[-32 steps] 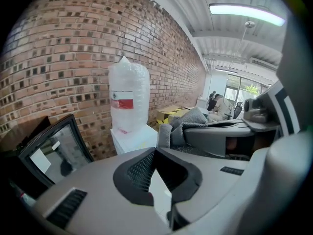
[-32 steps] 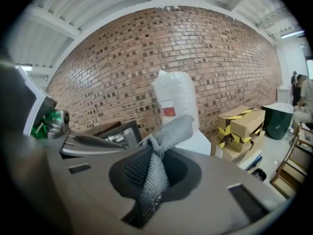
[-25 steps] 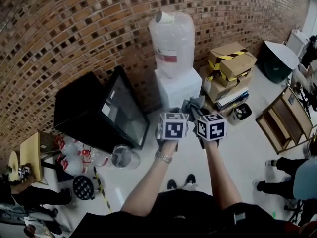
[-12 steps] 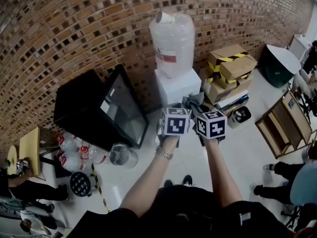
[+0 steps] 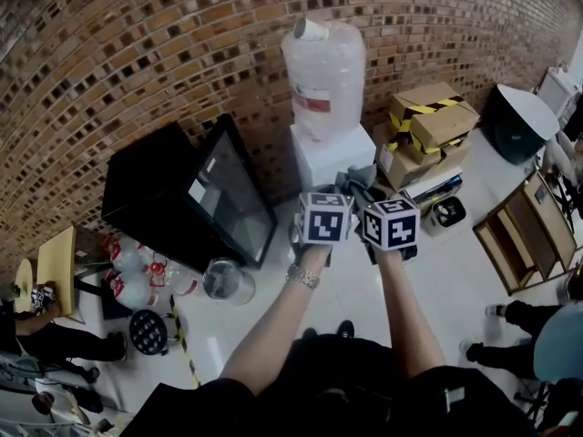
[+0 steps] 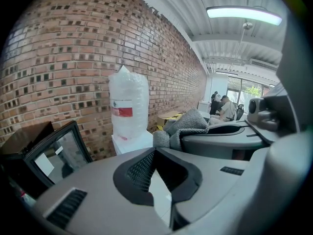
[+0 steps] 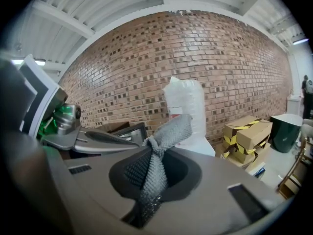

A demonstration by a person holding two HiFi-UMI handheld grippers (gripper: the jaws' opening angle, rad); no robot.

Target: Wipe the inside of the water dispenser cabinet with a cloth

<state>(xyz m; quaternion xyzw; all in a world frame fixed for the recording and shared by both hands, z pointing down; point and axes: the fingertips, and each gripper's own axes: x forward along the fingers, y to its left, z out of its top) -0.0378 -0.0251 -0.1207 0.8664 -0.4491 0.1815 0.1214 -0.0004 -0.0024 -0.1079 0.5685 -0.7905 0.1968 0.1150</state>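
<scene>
R gripper (image 7: 149, 166) jaws clamped on cloth (image 7: 168, 131), its free end sticking up fwd of them. Dispenser (image 7: 188, 106) is straight ahead, well apart, upright. L gripper (image 6: 155, 153) jaws together, empty, alongside; dispenser ahead-left of it.

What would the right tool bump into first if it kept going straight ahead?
Probably the bottle on the dispenser; the right tool, shut on the cloth, points about at it. Depth is unclear.
</scene>
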